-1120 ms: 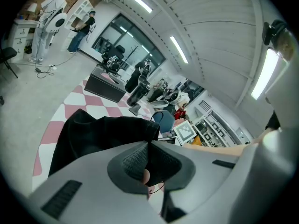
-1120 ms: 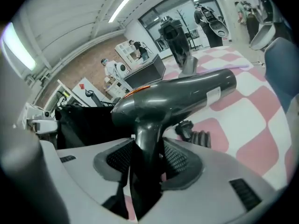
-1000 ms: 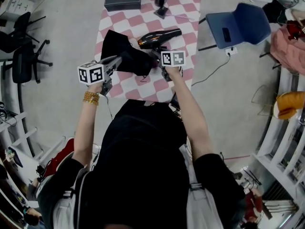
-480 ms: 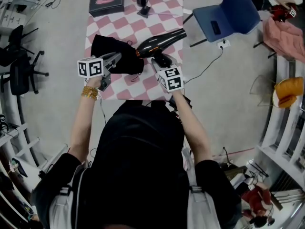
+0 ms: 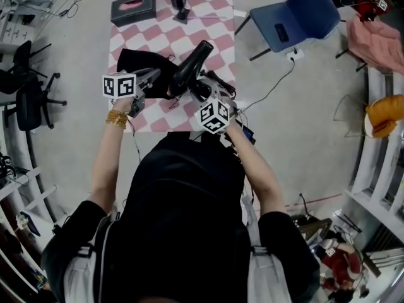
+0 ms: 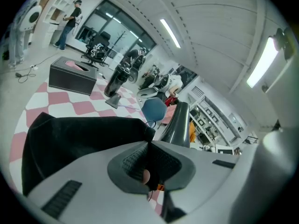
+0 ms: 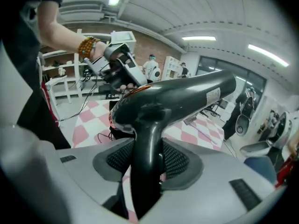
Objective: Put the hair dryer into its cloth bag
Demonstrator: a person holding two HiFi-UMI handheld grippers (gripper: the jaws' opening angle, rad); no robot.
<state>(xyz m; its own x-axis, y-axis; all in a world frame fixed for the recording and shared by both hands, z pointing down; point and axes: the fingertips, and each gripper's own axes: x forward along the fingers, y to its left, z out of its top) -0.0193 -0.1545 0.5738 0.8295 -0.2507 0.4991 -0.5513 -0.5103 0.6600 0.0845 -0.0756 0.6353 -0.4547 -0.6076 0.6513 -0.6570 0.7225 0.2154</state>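
Hair dryer [image 5: 192,65]: handle clamped in right gripper [image 5: 199,93], held beside bag mouth.
Cloth bag [image 5: 140,65]: on table [image 5: 218,17] — left gripper [image 5: 159,79] pinching its edge.
Risk: single-sided pinch leaves mouth slack; dryer may snag, dragging bag.

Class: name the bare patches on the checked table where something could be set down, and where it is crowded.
Bare: the strip of tablecloth between tissue box and cloth bag. Crowded: the near half, around bag and hair dryer.
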